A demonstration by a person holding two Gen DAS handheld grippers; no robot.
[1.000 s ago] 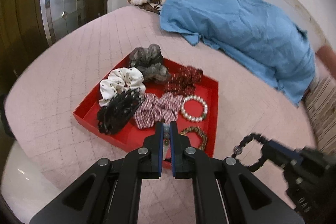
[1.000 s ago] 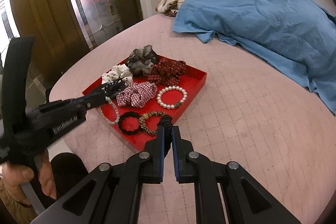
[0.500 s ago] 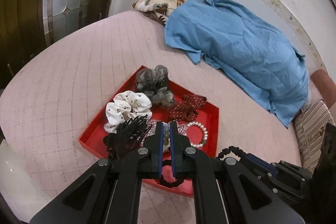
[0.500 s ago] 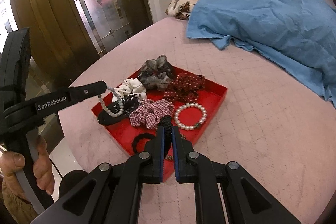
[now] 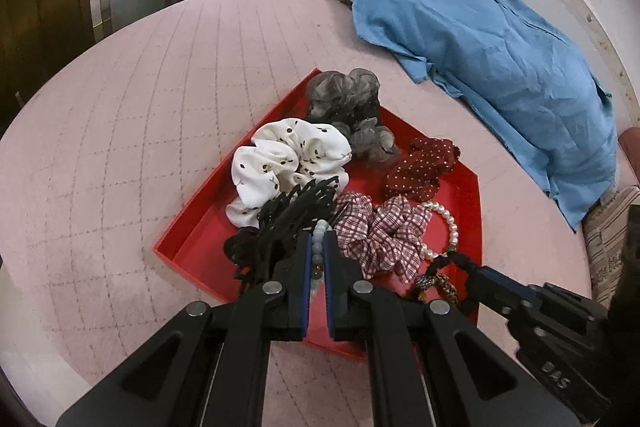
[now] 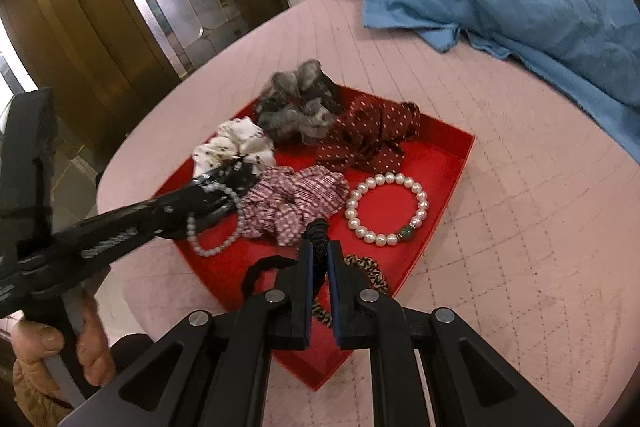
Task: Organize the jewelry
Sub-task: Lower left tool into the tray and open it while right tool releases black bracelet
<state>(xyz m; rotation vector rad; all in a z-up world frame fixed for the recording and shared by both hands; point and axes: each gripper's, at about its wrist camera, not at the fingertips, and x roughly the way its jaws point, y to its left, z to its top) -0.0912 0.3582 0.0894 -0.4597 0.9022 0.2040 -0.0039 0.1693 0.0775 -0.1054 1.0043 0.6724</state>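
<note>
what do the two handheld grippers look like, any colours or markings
Both the left gripper and the right gripper are matte black, with angular linkage arms joined by round silver pivot pins. The fingers carry ribbed blue pads on their inner faces. White lettering runs along the left gripper's body, blurred here.

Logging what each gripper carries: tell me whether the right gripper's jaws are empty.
No. In the right wrist view the right gripper has its jaws closed on a black hair tie, whose loop trails over the red tray.
</note>
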